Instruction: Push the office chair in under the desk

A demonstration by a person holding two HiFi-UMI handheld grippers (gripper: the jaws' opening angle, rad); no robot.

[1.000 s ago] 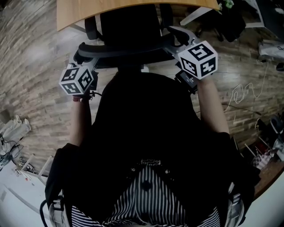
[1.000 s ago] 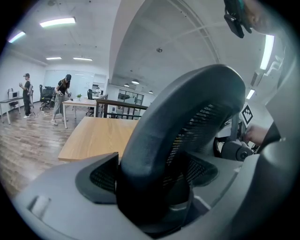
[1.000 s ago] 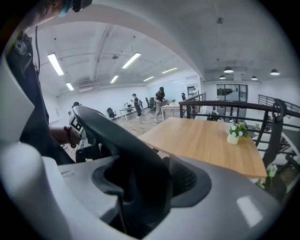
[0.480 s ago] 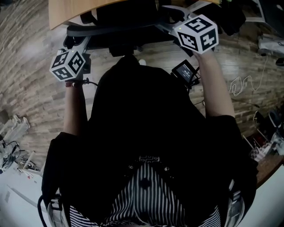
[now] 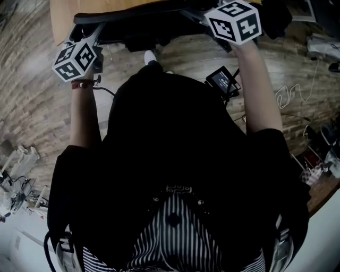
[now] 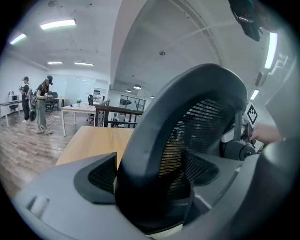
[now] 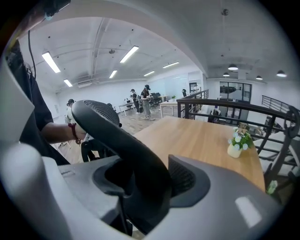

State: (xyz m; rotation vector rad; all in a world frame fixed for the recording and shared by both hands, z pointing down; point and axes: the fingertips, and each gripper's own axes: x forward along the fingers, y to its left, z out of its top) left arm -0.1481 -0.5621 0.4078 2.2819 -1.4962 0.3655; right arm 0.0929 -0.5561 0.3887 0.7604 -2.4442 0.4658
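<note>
The black office chair's curved back rim [image 5: 133, 18] lies along the top of the head view, under the wooden desk's edge [image 5: 59, 18]. My left gripper [image 5: 91, 36] holds the rim's left end and my right gripper [image 5: 201, 15] its right end. In the left gripper view the mesh back's thick frame [image 6: 187, 117] fills the gap between the pads of the left gripper [image 6: 152, 185], pressed from both sides. The black rim [image 7: 124, 140] runs between the pads of the right gripper [image 7: 145, 185], whose jaws are closing onto it. The desk top [image 7: 206, 140] stretches beyond.
A small potted plant [image 7: 237, 140] stands on the desk's right side. A screen unit [image 5: 223, 81] hangs below my right forearm. Cables [image 5: 289, 98] lie on the wood floor at right, and clutter [image 5: 18, 159] at left. People [image 6: 40, 105] stand far off.
The chair has rolled forward, its seat and most of its back now under the desk. Both grippers moved forward with it, still on the rim.
</note>
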